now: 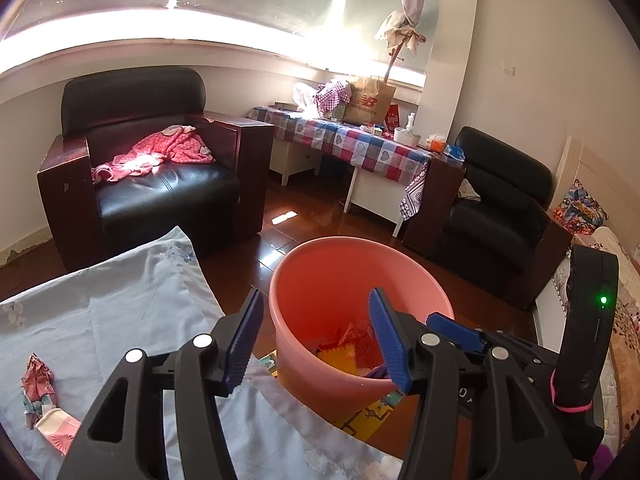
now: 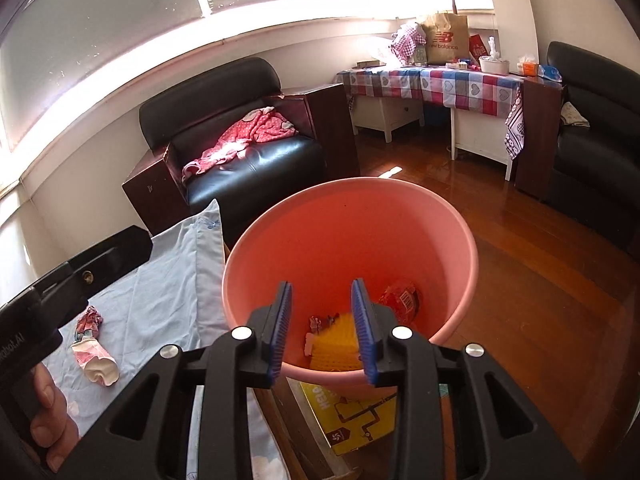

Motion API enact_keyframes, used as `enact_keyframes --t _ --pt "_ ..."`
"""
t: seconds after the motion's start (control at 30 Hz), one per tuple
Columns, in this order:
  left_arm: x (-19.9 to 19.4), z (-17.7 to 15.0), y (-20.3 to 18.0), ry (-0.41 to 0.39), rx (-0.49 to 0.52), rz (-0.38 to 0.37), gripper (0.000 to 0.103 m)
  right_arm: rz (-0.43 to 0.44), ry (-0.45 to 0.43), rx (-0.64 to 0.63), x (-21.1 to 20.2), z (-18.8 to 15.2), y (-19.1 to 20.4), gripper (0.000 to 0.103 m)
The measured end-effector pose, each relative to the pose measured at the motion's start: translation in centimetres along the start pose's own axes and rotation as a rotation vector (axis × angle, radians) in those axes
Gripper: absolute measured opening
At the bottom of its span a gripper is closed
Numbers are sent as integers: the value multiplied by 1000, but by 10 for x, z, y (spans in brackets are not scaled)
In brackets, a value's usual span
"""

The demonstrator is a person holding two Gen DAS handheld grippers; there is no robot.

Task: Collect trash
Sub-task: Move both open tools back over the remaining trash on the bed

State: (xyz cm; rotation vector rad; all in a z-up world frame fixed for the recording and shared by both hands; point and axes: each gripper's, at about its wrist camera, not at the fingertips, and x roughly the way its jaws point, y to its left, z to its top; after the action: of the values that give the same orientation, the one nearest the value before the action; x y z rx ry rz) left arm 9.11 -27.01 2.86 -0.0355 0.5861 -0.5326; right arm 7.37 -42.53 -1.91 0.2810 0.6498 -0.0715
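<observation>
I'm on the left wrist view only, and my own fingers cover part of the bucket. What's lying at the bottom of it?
Observer: The right wrist view shows a yellow studded sheet lying on the floor of the pink bucket.
Operator: Anything red in there?
Observer: Yes, a red wrapper with a barcode lies against the bucket's right wall.
Operator: Is the right gripper carrying anything?
Observer: No. The right gripper is open above the bucket and holds nothing.
</observation>
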Motion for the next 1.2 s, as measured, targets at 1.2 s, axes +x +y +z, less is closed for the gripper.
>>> enact_keyframes --t 1.2 --pt "-177 -51 160 -136 -215 299 63 173 -18 -206 -38 -33 117 31"
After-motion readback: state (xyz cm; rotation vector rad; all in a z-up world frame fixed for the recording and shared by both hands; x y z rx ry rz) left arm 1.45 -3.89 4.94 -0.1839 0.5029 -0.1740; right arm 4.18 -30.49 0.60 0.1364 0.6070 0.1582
